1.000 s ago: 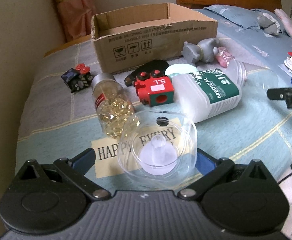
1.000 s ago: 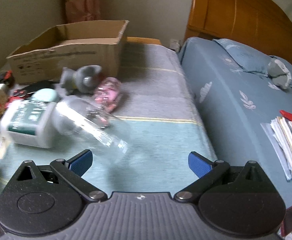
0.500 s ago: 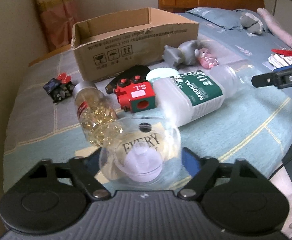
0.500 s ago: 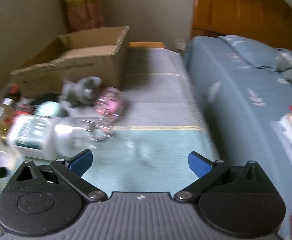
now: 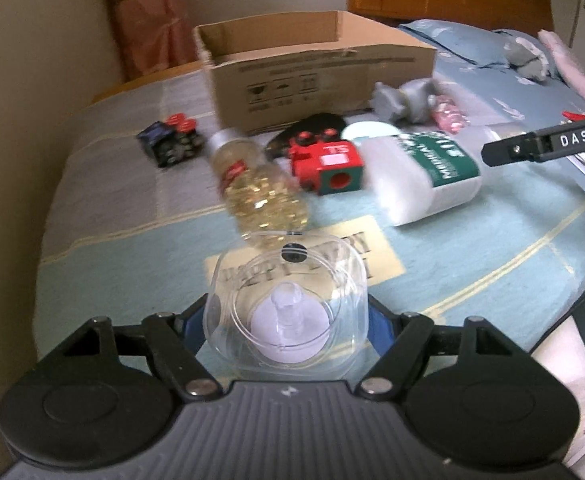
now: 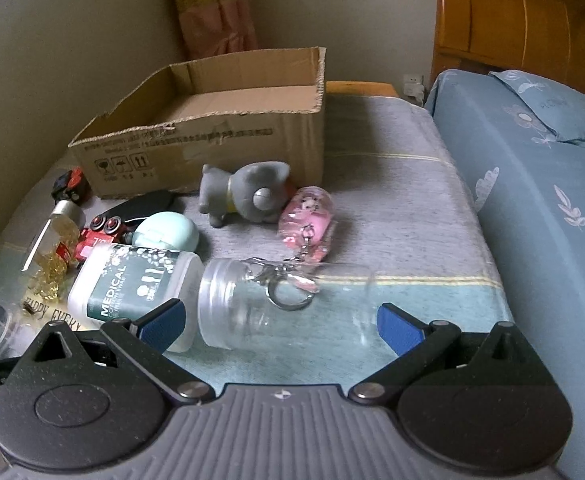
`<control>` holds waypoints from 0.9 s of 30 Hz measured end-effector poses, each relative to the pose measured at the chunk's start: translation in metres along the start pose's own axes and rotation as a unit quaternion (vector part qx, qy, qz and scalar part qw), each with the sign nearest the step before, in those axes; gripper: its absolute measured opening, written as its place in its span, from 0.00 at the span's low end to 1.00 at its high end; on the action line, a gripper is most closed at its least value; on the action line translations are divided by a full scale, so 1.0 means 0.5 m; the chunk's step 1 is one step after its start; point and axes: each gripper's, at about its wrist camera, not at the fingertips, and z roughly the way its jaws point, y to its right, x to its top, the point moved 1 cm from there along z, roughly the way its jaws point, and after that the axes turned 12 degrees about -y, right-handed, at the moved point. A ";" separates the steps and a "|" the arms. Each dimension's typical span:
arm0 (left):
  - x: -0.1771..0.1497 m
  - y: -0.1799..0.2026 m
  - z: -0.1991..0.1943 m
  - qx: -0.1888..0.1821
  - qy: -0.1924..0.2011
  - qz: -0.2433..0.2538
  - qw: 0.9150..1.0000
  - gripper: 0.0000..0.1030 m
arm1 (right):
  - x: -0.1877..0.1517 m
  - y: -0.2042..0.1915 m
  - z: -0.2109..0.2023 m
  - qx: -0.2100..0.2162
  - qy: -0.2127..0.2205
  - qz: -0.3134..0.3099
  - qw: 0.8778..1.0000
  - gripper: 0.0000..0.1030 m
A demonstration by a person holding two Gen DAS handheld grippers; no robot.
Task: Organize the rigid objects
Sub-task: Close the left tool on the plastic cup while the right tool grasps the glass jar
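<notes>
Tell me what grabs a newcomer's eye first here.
The clear plastic dome gripped in the left gripper, close to the lens. Behind it lies a clutter of small objects, brightest the red toy block, before an open cardboard box. The right gripper is open over a clear bottle.

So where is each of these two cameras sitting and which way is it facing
Left wrist: on the left gripper, looking down along its jaws, which grip a clear plastic cup; beyond lie the bed clutter and cardboard box, and the right gripper shows at the right edge.
Right wrist: on the right gripper, jaws open over a clear jar.
Shared: box, medical bottle, grey elephant toy.
</notes>
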 end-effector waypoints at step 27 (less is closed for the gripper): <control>0.028 0.014 0.011 -0.008 -0.014 0.049 0.999 0.79 | 0.018 -0.003 0.033 -0.084 -0.008 -0.019 0.996 1.00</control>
